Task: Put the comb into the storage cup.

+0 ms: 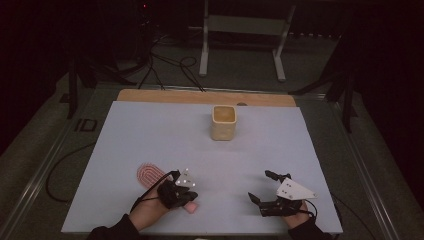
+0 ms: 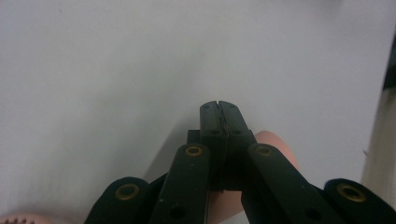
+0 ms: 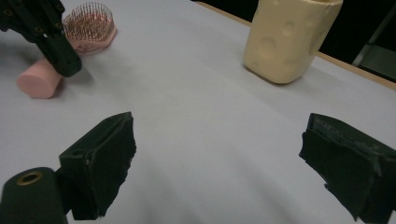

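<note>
**High view:** Looking down on a pale grey surface (image 1: pixel 150 130) in a dark room. Showing a pink plastic hairbrush with an oval bristled head (image 1: pixel 150 175) lying flat near the front left corner, handle pointing right. Hovering low over that handle, the left gripper (image 1: pixel 180 196), held in a hand coming in from the bottom edge. Waiting at the front right, well apart from the brush, the right gripper (image 1: pixel 263 186), with its two black jaws spreading wide over bare surface. Standing upright towards the back centre, a cream, square-sided holder with dimpled walls (image 1: pixel 223 122), looking empty as far as the opening lets on.

**Left gripper view:** Looking along the left gripper (image 2: pixel 219 106), jaws pressing flat against each other with nothing between them. Peeking out from beneath and just right of them, the rounded pink handle of the hairbrush (image 2: pixel 275 142), so lying under the closed tips rather than being clamped.

**Right gripper view:** Looking between the jaws of the right gripper (image 3: pixel 219 158), standing wide open and holding nothing. Sitting at far left, the hairbrush (image 3: pixel 88 23), bristles up, with the left gripper (image 3: pixel 65 67) touching or nearly touching the handle from above. Rising at upper right, the holder (image 3: pixel 289 37).

**Progress:** Judging the work as barely starting, with the brush not yet being gripped or lifted. Still needing opening, grasping, carrying and, most likely, dropping into the holder.
</note>
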The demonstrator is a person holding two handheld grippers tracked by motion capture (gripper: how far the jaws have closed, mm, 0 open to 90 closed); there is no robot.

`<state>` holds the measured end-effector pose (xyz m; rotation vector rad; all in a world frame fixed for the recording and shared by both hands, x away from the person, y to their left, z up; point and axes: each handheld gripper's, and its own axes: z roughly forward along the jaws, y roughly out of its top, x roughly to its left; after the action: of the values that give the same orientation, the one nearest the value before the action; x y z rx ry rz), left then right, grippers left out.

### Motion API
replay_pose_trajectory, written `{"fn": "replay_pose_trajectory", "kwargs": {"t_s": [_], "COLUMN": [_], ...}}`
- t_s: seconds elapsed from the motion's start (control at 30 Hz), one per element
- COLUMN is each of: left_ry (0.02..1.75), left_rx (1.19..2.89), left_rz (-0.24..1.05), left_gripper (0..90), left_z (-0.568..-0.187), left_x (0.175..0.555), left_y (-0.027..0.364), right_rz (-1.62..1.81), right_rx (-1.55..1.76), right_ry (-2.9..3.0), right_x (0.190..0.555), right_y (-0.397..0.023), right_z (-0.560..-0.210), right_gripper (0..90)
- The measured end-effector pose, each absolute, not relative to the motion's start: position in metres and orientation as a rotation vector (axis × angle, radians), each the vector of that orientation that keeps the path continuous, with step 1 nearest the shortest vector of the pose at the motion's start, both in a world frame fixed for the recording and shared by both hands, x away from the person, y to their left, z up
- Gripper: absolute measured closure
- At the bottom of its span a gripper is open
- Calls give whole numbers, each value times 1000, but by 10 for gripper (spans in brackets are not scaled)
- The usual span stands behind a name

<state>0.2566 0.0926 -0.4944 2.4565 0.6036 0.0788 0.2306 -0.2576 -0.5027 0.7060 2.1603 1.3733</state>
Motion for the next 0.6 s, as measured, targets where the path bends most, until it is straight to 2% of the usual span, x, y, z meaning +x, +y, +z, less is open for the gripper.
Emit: {"fn": "replay_pose_trajectory", "kwargs": {"t_s": [0.6], "left_ry": [646], "left_rx": [2516], "left_rz": [66], "left_gripper": [900], "left_z": [-490], "left_x": [237], "left_y": [122], "right_rz": [1371], "right_rx": [708], "right_ry": [2161], "right_x": [231], "right_y": [-257], "right_z": [-503], "right_gripper": [94]}}
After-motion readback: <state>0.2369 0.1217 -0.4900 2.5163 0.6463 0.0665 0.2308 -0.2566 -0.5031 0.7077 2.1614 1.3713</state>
